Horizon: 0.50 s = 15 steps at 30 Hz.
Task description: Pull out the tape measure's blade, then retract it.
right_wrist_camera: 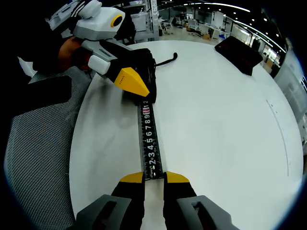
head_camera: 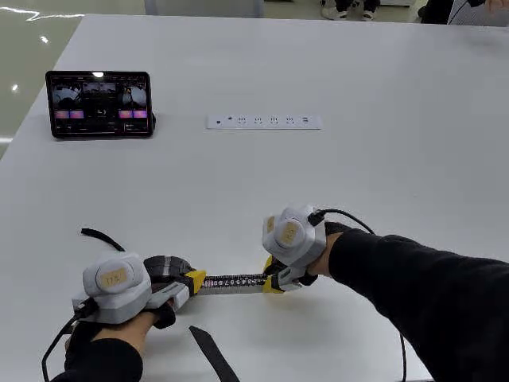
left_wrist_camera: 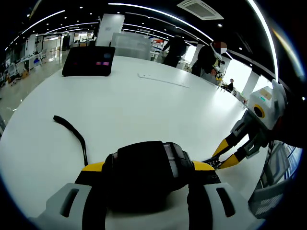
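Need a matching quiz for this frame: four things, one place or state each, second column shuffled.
Things:
1. tablet
2. power strip
3. tape case
4. blade

Places or states:
a. pinched at its end by the right gripper
b. far left on the table, screen lit
c. held in the left gripper
d. white, lying flat mid-table beyond both grippers

Pairs: 1-b, 2-d, 3-c, 4-a
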Each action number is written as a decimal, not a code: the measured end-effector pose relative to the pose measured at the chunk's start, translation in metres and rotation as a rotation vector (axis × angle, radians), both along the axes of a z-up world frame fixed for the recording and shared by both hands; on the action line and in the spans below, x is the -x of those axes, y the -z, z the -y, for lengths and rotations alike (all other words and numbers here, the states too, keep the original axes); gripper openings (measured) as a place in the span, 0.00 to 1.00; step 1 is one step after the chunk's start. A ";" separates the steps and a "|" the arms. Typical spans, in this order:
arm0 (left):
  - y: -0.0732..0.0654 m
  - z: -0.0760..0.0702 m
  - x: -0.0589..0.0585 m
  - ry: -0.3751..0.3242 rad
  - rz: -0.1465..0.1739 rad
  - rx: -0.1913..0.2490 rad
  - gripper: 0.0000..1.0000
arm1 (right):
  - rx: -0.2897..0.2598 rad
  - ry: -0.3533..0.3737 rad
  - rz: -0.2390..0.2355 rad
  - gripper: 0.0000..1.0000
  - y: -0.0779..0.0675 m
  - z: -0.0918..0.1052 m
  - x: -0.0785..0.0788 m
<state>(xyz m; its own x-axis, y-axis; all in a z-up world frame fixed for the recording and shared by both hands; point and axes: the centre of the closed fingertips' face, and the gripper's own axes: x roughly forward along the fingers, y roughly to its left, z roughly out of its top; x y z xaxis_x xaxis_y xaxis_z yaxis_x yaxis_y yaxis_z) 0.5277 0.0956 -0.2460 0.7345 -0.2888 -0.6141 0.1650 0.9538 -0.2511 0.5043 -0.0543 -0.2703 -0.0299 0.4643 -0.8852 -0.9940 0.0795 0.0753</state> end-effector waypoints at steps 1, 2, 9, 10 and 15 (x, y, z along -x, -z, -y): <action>0.000 0.000 0.000 0.000 0.000 0.000 0.63 | 0.001 -0.004 0.002 0.10 0.000 0.000 0.000; 0.000 0.000 0.000 0.000 0.000 0.000 0.63 | 0.001 -0.003 0.002 0.10 0.000 -0.001 0.000; 0.000 -0.001 -0.001 0.001 0.000 0.002 0.63 | 0.001 0.008 0.001 0.09 0.000 -0.005 0.000; 0.000 -0.001 -0.001 0.001 0.000 0.002 0.63 | 0.002 0.011 -0.001 0.09 0.000 -0.005 -0.001; -0.001 0.000 0.000 0.002 0.000 0.004 0.63 | 0.001 0.014 -0.001 0.09 0.000 -0.007 -0.001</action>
<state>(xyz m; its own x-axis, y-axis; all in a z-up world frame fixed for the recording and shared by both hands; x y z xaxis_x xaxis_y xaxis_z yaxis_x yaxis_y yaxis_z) 0.5281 0.0957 -0.2455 0.7339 -0.2924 -0.6132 0.1665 0.9525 -0.2549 0.5049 -0.0471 -0.2701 -0.0239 0.4634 -0.8858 -0.9927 0.0937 0.0758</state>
